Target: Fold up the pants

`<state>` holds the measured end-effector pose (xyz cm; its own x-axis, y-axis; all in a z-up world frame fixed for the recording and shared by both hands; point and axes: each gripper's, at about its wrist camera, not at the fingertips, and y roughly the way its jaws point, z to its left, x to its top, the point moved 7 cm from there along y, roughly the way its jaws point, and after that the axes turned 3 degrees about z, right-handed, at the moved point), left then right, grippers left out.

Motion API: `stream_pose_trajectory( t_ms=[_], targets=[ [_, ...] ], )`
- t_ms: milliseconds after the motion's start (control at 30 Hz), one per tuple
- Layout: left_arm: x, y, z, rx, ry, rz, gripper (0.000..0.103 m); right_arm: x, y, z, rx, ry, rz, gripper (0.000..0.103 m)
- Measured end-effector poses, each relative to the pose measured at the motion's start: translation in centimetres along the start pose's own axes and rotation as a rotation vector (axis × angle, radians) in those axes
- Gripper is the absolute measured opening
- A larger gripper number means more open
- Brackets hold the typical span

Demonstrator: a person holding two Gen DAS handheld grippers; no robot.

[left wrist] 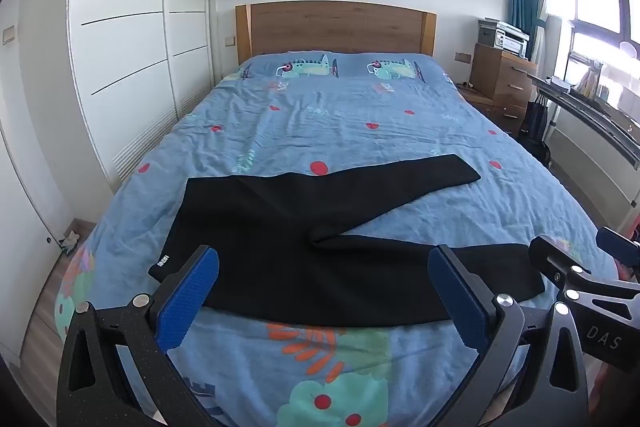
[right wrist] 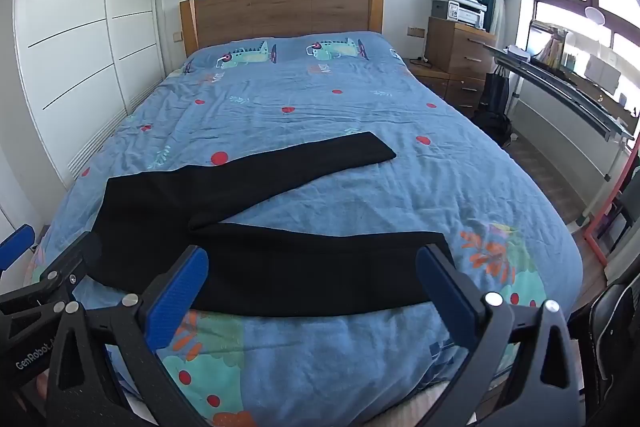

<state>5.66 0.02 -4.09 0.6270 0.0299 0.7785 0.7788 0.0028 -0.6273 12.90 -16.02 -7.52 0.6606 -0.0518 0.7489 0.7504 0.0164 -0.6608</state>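
From my left wrist camera, the black pants (left wrist: 320, 239) lie flat on the blue bedspread (left wrist: 340, 115), spread in a V: waistband toward my left, the two legs running off to the right. The near leg runs crosswise right in front of me; the far leg angles up and away toward the right. My left gripper (left wrist: 324, 301) stands wide open with nothing between its blue pads (left wrist: 188, 299), hovering over the near edge of the pants, roughly between the waistband corner and the crotch. The right gripper (left wrist: 576, 267) shows at the right edge, near the near leg's cuff.

From my right wrist camera, the same pants (right wrist: 256, 247) stretch left to right, long axis across my view. My right gripper (right wrist: 312, 291) is open too and empty, framing the near leg's cuff end. The left gripper (right wrist: 44, 267) peeks in by the waistband side; I cannot tell its jaws from here.

I judge the left hand is nearer the waist and the right nearer the cuff.
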Motion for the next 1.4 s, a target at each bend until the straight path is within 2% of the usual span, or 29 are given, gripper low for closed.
stream_pose_trajectory(
  t_ms=[1400],
  targets=[
    [-0.65, 0.48, -0.28, -0.005, -0.005, 0.023, 0.102, 0.11, 0.10, -0.03, -0.003, -0.001, 0.006, 0.103]
  ],
)
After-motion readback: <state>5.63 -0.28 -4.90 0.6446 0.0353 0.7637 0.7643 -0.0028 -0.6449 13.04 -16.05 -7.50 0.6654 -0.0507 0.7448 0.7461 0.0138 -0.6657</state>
